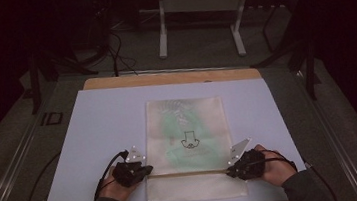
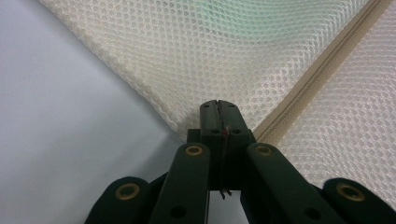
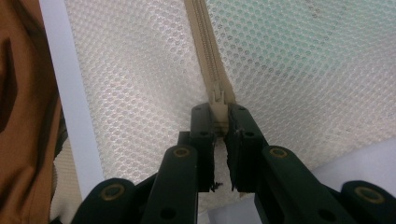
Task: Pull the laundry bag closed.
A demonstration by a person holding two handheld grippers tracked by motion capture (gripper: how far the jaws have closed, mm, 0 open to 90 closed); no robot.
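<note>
- Dark surroundings frame a wooden surface (image 1: 174, 77) covered by a pale sheet (image 1: 105, 138); a white metal frame (image 1: 197, 8) stands on the floor beyond its far edge.
- Mesh bag (image 1: 188, 144): a cream net pouch lying flat near the middle of the sheet, closer to the person's edge. Something green shows through the mesh, and a small dark printed figure sits at its centre.
- Zipper (image 1: 189, 173): a beige band running across the bag from side to side, near its close end. In the left gripper view it runs diagonally (image 2: 322, 70); in the right gripper view it runs up the frame (image 3: 205, 42).
- Left hand-held gripper (image 1: 146, 170): held at the bag's left edge, level with the zipper. Its own view shows the jaws pressed fully together (image 2: 218, 109), with the corner of the mesh right at their tips; whether fabric is pinched between them cannot be told.
- Right hand-held gripper (image 1: 230, 171): held at the bag's right edge, at the zipper's end. Its jaws (image 3: 219, 116) are closed on the zipper pull (image 3: 217, 100), which sits between the tips.
- Forearms in dark sleeves enter from the bottom of the high view.
</note>
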